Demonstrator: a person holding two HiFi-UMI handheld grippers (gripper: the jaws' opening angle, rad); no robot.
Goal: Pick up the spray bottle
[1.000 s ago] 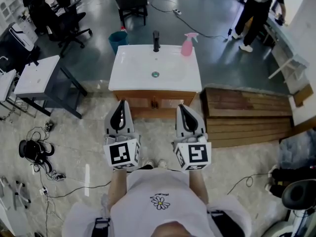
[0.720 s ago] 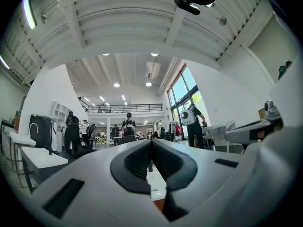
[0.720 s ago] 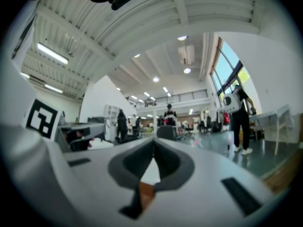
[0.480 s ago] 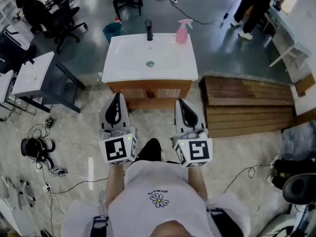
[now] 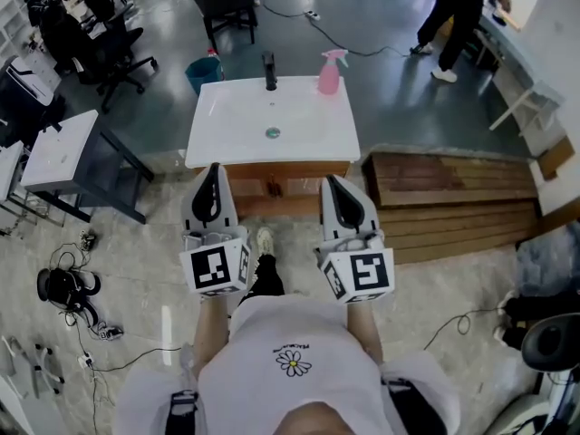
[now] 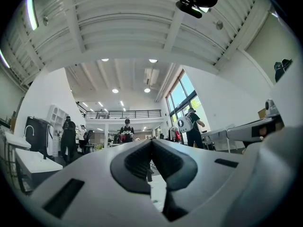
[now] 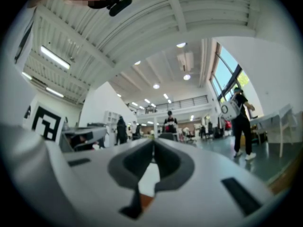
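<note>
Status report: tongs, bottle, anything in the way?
Left tongs and right tongs shut, empty, short of the sink. Pink bottle upright on sink's far right corner, untouched. Faucet left of it, apart; nothing blocks.

The head camera looks steeply down from above the person, over the left gripper (image 5: pixel 215 170) and the right gripper (image 5: pixel 332 183) to the sink (image 5: pixel 231 134) ahead. Each gripper camera sits close behind its own jaws, tilted slightly upward — all three share the sink.

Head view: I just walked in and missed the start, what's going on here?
A person faces a white sink, holding a left hand-held gripper and a right hand-held gripper, both shut and empty. The pink spray bottle stands untouched at the sink's back edge, right of the faucet.
</note>
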